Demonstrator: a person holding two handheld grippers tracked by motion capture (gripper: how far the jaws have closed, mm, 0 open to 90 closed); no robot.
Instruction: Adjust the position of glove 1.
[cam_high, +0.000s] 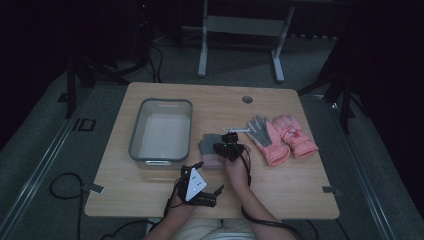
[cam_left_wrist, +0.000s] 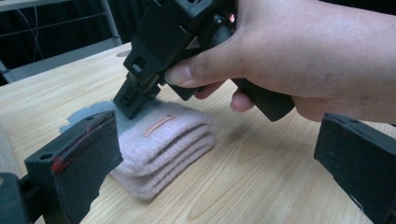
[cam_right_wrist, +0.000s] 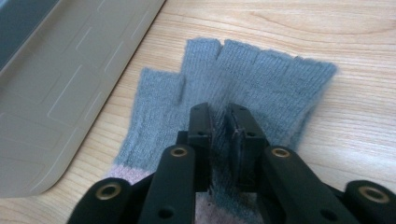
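Right tool (cam_right_wrist: 219, 140) pressed down on the grey and pink knit glove (cam_right_wrist: 243, 79), jaws nearly together with a pinch of grey wool caught between them. Gripped near the middle, most likely so the glove comes up in one piece and does not flop open. Seen from the left tool's camera too (cam_left_wrist: 140, 93), tipped nose-down, with a hand (cam_left_wrist: 299, 51) wrapped round its handle for a firm push into the soft wool.

Left tool (cam_high: 197, 187) held back near the front edge of the desk (cam_high: 280, 185), jaws wide apart, nothing between them. Probably kept out of the way, and pointed at the glove so it can help if needed.

Glove lying flat on the desk, just beside the grey bin (cam_high: 161, 131), grey finger ends pointing away, pink cuff (cam_left_wrist: 163, 149) folded in thick layers toward the person. Looks like two gloves stacked, but hard to tell for sure. So close to the bin, perhaps for a short lift across into it. Bin looks bare inside.

Farther right, well apart, a pair of pink winter gloves (cam_high: 280, 136) side by side, one with a grey palm up. Something thin and pale (cam_high: 237, 130) beside them, too small to name.
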